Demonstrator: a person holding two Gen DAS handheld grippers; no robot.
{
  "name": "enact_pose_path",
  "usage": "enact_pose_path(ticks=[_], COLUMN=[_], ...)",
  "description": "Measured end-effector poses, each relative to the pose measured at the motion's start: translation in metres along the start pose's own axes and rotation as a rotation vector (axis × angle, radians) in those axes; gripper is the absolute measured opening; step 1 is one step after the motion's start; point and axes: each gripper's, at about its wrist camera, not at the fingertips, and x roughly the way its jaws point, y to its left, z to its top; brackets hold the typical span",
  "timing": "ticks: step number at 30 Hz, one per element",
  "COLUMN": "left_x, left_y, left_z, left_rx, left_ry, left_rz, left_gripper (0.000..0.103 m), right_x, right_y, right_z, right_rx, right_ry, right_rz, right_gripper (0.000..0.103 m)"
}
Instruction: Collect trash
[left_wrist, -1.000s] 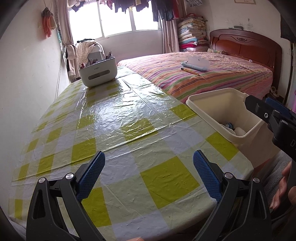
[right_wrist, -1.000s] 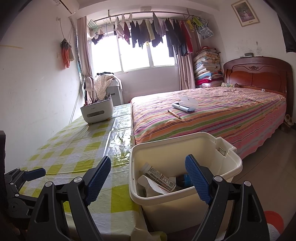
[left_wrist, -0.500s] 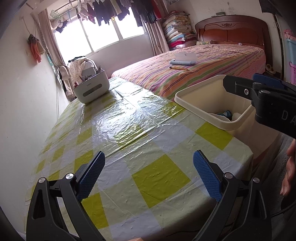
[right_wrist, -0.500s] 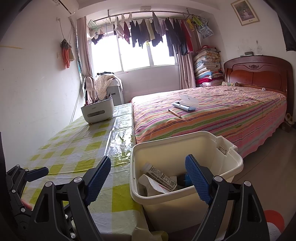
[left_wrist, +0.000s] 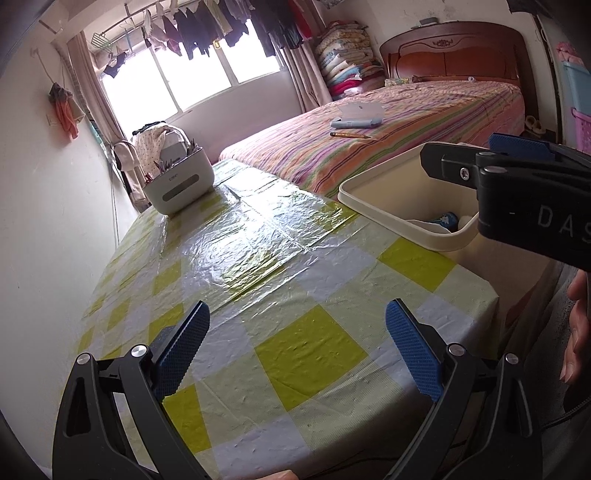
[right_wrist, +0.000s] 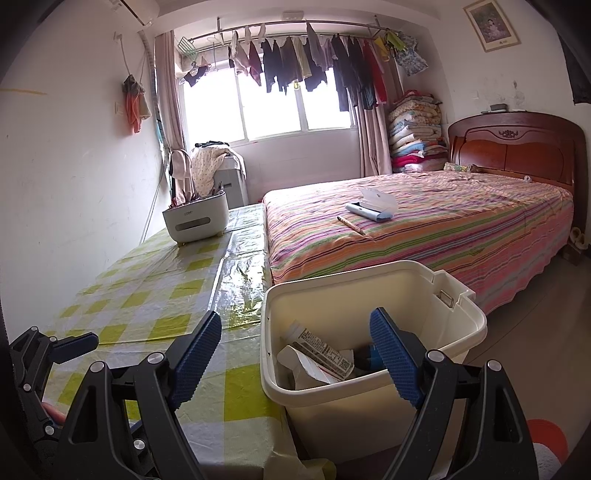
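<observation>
Left tongs (left_wrist: 297, 334): spread wide, nothing between the blue pads, hanging over the near end of the table (left_wrist: 258, 258).
Right tongs (right_wrist: 295, 345): spread wide, holding nothing, poised above the near rim of the bin (right_wrist: 461, 332).
Bin: cream plastic, just beside the table edge, right of the left tongs.
Trash (right_wrist: 319, 352): printed carton and crumpled paper, lying in the bin bottom, below and between the right tongs' pads.
Caddy (left_wrist: 179, 184): white, far end of the table, well ahead of both tongs.
Bed (right_wrist: 424, 229): striped cover, beyond the bin.
</observation>
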Motion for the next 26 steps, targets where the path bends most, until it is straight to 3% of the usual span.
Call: enact_pose_path(ticks=[6,15,26], left_x=[-0.003,-0.010,-0.005], left_y=[-0.006,-0.015,-0.015], left_z=[-0.001,-0.005,-0.003], left_rx=[0.020,0.060,0.063], left_ry=[-0.007,-0.063,-0.047], left_rz=[-0.010,0.034,0.006], left_gripper=[0.095,0.095,0.095], right_x=[0.000,0.001,0.001], right_y=[0.000,0.000,0.001], right_z=[0.000,0.001,0.001], right_rx=[-0.006,-0.014,-0.011], right_ry=[0.002,0.004,0.005], right_rz=[0.002,0.005,0.006], right_gripper=[0.080,0.080,0.080])
